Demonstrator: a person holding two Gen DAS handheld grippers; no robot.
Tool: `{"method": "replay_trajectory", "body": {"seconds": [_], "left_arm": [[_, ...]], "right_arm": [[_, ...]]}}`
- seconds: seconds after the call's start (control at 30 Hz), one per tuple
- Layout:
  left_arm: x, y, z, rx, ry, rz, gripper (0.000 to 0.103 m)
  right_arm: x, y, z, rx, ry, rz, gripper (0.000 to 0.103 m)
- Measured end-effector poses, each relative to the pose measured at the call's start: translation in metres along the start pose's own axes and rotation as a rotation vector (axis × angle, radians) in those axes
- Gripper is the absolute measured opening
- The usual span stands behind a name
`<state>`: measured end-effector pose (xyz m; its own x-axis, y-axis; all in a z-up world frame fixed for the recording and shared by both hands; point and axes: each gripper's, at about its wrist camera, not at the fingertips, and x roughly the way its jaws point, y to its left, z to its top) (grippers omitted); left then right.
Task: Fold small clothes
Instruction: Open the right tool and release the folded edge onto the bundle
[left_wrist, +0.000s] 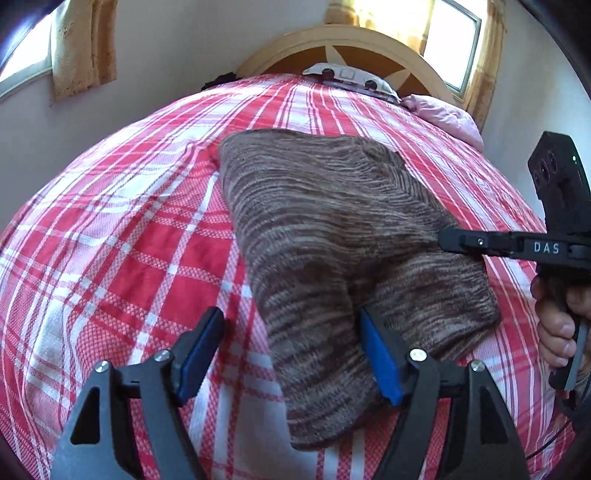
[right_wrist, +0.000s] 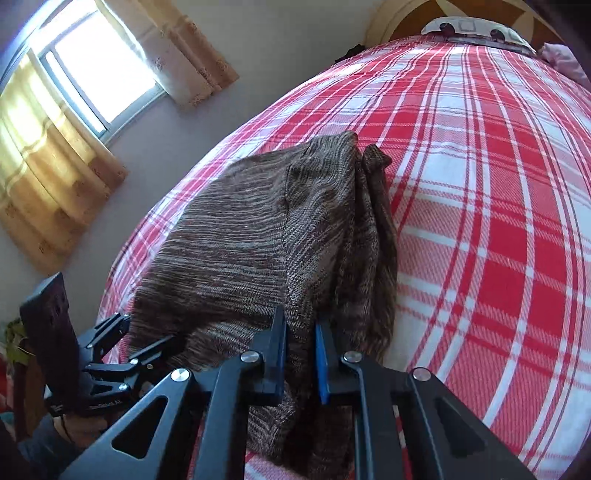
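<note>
A brown striped knit garment (left_wrist: 332, 229) lies partly folded on a red and white plaid bedspread (left_wrist: 129, 229). My left gripper (left_wrist: 291, 354) is open, its blue-padded fingers spread over the garment's near left corner. My right gripper (right_wrist: 300, 354) is shut on a raised fold of the same garment (right_wrist: 258, 236). In the left wrist view the right gripper (left_wrist: 448, 238) reaches in from the right and touches the garment's right edge. In the right wrist view the left gripper (right_wrist: 144, 354) sits at the garment's near left edge.
A wooden headboard (left_wrist: 354, 48) stands at the far end of the bed with a patterned pillow (left_wrist: 351, 79) and a pink pillow (left_wrist: 443, 114). Curtained windows (right_wrist: 88, 81) flank the bed on the wall.
</note>
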<state>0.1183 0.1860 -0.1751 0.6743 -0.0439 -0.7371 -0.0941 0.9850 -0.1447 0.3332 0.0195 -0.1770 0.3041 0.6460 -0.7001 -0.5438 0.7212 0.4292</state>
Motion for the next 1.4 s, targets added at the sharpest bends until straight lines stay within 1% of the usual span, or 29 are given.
{"method": "replay_trajectory", "body": {"seconds": [0.1,0.13,0.2,0.23,0.27,0.33,0.37,0.43,0.47,0.5,0.53,0.57,0.6,0.63,0.67,0.7,0.77,0.8,0.87,0.9,0.97,1.03,1.13,1.2,1.23,1.3,1.33,1.4], "left_arm": [[-0.005,-0.001,-0.004,-0.009,0.010,-0.018,0.077],[-0.006,-0.003,-0.005,0.001,0.019,-0.022,0.077],[-0.009,-0.008,-0.009,0.033,0.027,-0.022,0.077],[-0.009,-0.012,-0.011,0.048,0.031,-0.015,0.077],[-0.011,-0.015,-0.013,0.063,0.030,-0.010,0.077],[-0.015,-0.020,-0.015,0.080,0.028,0.002,0.077],[-0.018,-0.021,-0.016,0.085,0.022,0.004,0.077],[-0.028,-0.021,-0.015,0.093,-0.001,0.006,0.077],[-0.033,-0.021,-0.015,0.094,-0.024,0.022,0.077],[-0.041,-0.021,-0.014,0.095,-0.060,0.032,0.077],[-0.047,-0.020,-0.013,0.094,-0.091,0.037,0.079],[-0.051,-0.019,-0.011,0.088,-0.116,0.050,0.082],[-0.051,-0.018,-0.010,0.084,-0.129,0.066,0.089],[-0.048,-0.017,-0.009,0.085,-0.128,0.068,0.091],[-0.043,-0.017,-0.009,0.091,-0.114,0.064,0.091],[-0.035,-0.016,-0.010,0.096,-0.088,0.079,0.091],[-0.019,-0.014,-0.017,0.085,-0.013,0.126,0.091],[-0.015,-0.012,-0.021,0.072,0.011,0.114,0.092],[-0.017,-0.002,-0.028,0.000,-0.011,0.066,0.093],[-0.018,0.000,-0.029,-0.006,-0.012,0.062,0.093],[-0.022,-0.002,-0.029,0.018,-0.005,0.080,0.093],[-0.027,-0.006,-0.028,0.038,-0.005,0.094,0.092],[-0.037,-0.013,-0.029,0.043,-0.012,0.099,0.092],[-0.048,-0.019,-0.032,0.053,-0.034,0.090,0.093],[-0.053,-0.022,-0.031,0.064,-0.045,0.091,0.093],[-0.056,-0.027,-0.022,0.079,-0.063,0.095,0.093],[-0.060,-0.030,-0.020,0.082,-0.076,0.091,0.093],[-0.070,-0.036,-0.016,0.088,-0.102,0.075,0.093]], "right_arm": [[-0.018,0.005,-0.003,0.012,-0.042,0.014,0.011],[-0.026,0.007,-0.004,0.004,-0.058,0.005,0.011],[-0.032,0.010,-0.003,-0.018,-0.064,-0.042,0.011],[-0.033,0.010,-0.004,-0.026,-0.057,-0.073,0.011],[-0.030,0.008,-0.006,-0.021,-0.039,-0.086,0.011],[-0.017,-0.002,-0.011,-0.014,0.015,-0.125,0.012],[-0.016,-0.003,-0.015,-0.019,0.009,-0.139,0.016],[-0.023,-0.002,-0.024,0.000,-0.017,-0.135,0.027],[-0.030,0.003,-0.028,0.002,-0.024,-0.137,0.044],[-0.038,0.009,-0.036,-0.005,-0.045,-0.123,0.050],[-0.048,0.017,-0.044,-0.023,-0.082,-0.095,0.050],[-0.053,0.023,-0.049,-0.034,-0.097,-0.081,0.050],[-0.053,0.029,-0.055,-0.050,-0.094,-0.082,0.050],[-0.044,0.034,-0.060,-0.074,-0.055,-0.131,0.048],[-0.038,0.035,-0.063,-0.078,-0.029,-0.165,0.016],[-0.031,0.030,-0.068,-0.063,0.004,-0.186,0.004],[-0.033,0.020,-0.072,-0.021,0.008,-0.169,0.003],[-0.036,0.016,-0.073,-0.011,0.007,-0.171,0.003],[-0.037,0.014,-0.075,-0.018,0.009,-0.183,0.003],[-0.036,0.014,-0.077,-0.022,0.010,-0.184,0.003],[-0.034,0.017,-0.078,-0.027,0.009,-0.196,0.003],[-0.032,0.022,-0.077,-0.063,0.003,-0.233,0.003],[-0.038,0.024,-0.081,-0.049,-0.014,-0.248,0.003],[-0.050,0.030,-0.086,-0.050,-0.029,-0.269,0.011],[-0.055,0.033,-0.089,-0.055,-0.042,-0.290,0.016],[-0.069,0.039,-0.092,-0.060,-0.075,-0.302,0.057],[-0.078,0.042,-0.093,-0.059,-0.096,-0.294,0.061],[-0.091,0.047,-0.093,-0.060,-0.131,-0.288,0.061]]}}
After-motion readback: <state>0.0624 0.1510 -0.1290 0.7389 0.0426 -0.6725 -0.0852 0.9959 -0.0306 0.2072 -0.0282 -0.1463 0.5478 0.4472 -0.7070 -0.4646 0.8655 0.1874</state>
